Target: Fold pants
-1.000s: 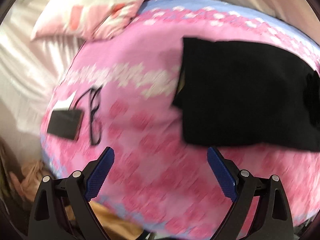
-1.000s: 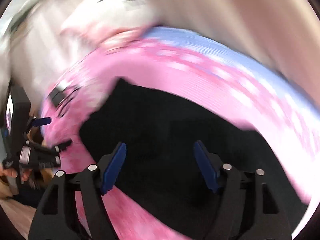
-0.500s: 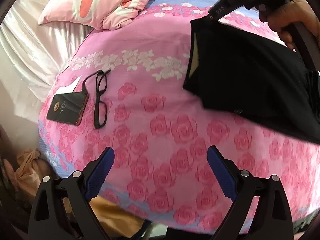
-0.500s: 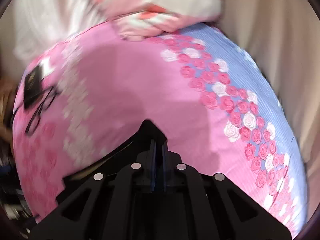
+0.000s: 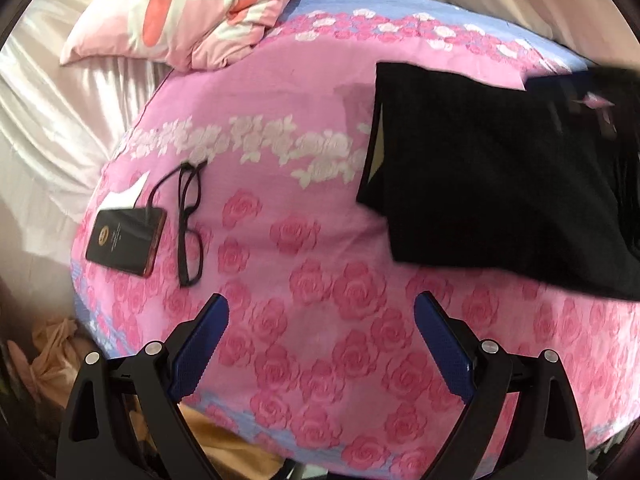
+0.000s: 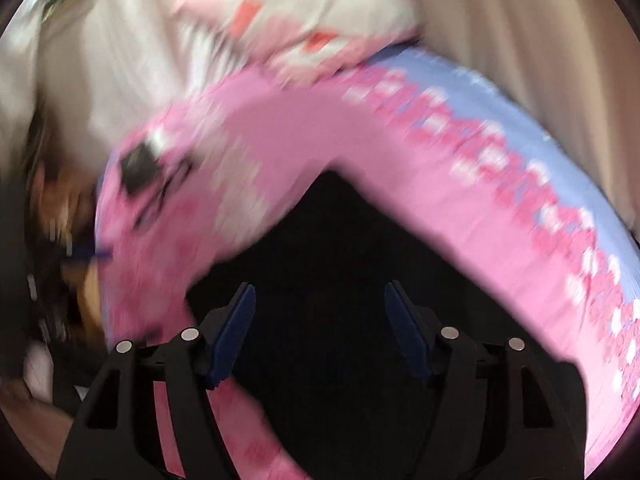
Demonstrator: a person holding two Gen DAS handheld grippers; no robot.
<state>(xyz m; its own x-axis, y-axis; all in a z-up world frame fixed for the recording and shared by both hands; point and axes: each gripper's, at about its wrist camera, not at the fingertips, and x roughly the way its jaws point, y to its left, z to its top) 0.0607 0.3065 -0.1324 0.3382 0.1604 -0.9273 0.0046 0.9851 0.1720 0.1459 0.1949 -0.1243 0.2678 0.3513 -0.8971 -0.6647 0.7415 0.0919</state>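
1. Left wrist: left gripper (image 5: pixel 320 344) jaws released, nothing between them, over the bed (image 5: pixel 320 320) near its front edge. Pants (image 5: pixel 500 176) lie folded, black, on the bed toward its right side. Phone (image 5: pixel 126 240) and glasses (image 5: pixel 190 220) sit near the left edge; pillow (image 5: pixel 188 12) at the far-left corner.
2. Right wrist (blurred): right gripper (image 6: pixel 318 334) jaws released, right above the pants (image 6: pixel 340 240); contact unclear.

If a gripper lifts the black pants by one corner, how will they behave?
The black pants would probably droop rather than stay flat: they lie limp in soft layers on the bedspread. The fold would likely fall open, and they look thin, so probably light.
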